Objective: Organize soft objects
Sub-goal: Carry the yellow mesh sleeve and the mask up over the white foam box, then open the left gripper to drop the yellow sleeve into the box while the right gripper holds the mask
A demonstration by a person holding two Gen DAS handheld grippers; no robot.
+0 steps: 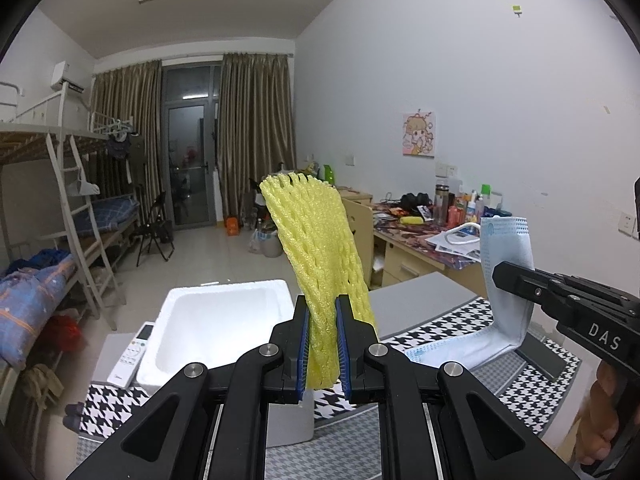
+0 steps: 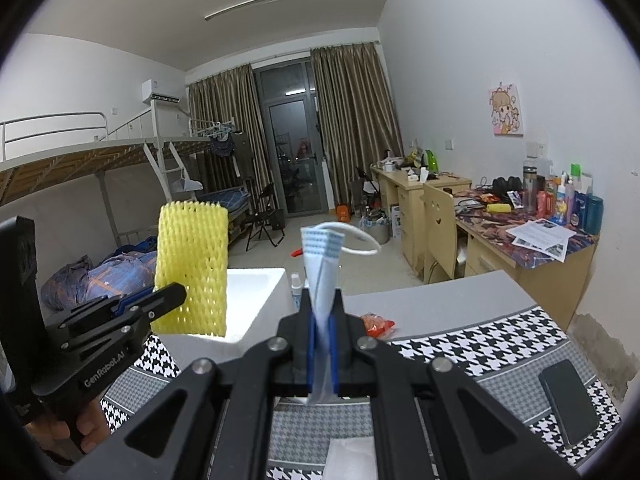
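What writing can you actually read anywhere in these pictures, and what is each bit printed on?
"DAS": white letters on the black body of the right gripper, seen from the left wrist camera.
"GenRobot.AI": white letters on the black body of the left gripper, seen from the right wrist camera.
Too small or blurred to read: the remote control buttons, the printed papers on the desk, the bottle labels, and the cartoon poster.

Each fisheye camera sits close behind its own gripper's fingers, facing slightly downward across the houndstooth-patterned table point(image 1: 460, 328) toward the curtained balcony door point(image 2: 294, 152); both share the white foam box point(image 1: 216, 320).
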